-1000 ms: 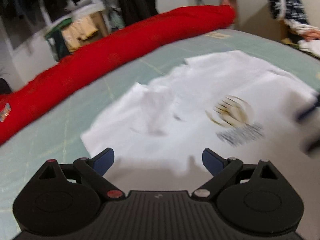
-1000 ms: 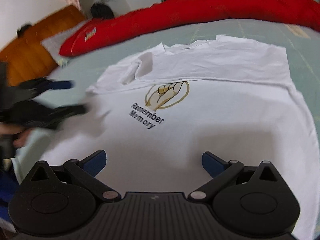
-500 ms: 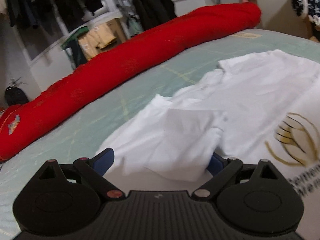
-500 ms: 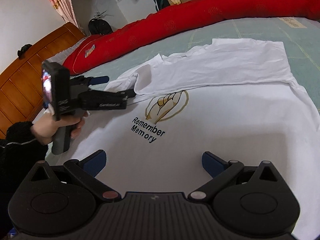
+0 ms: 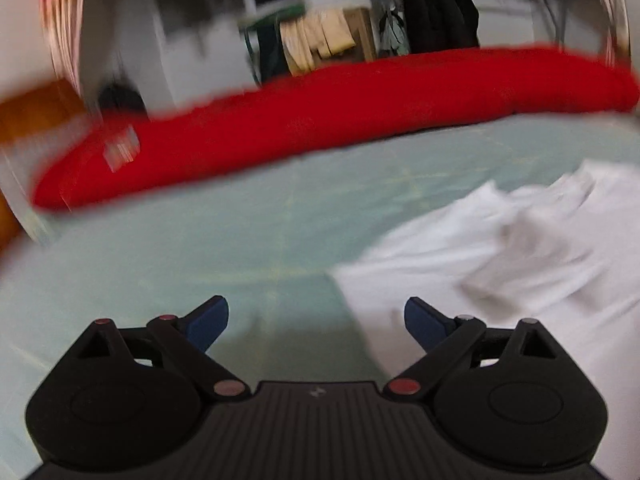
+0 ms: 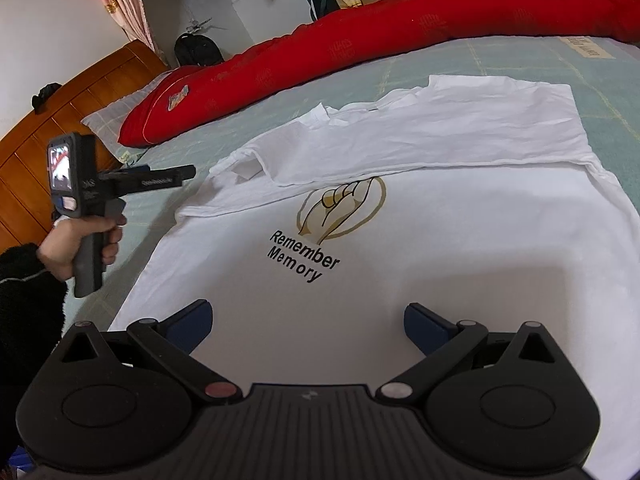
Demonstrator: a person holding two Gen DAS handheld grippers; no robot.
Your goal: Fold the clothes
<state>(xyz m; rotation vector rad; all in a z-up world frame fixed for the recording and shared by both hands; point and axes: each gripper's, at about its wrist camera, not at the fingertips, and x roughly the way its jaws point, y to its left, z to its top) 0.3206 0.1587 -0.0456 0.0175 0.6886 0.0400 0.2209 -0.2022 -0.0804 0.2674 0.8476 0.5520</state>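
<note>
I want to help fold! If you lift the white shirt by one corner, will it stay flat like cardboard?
Probably not. The white shirt already creases and lies folded over on itself, so it would likely droop. It looks thin, so probably light.

My white T-shirt (image 6: 400, 208) is soft, matt cotton-like cloth, lightly creased. The red bolster (image 6: 360, 44) looks plush. The headboard (image 6: 60, 128) is glossy wood.

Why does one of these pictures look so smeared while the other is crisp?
Left wrist view: motion blur streaks the long red bolster and the white cotton T-shirt; only the left hand-held gripper stays sharp. Right wrist view: crisp enough to read the shirt's black print, though the fisheye lens bends the edges.
</note>
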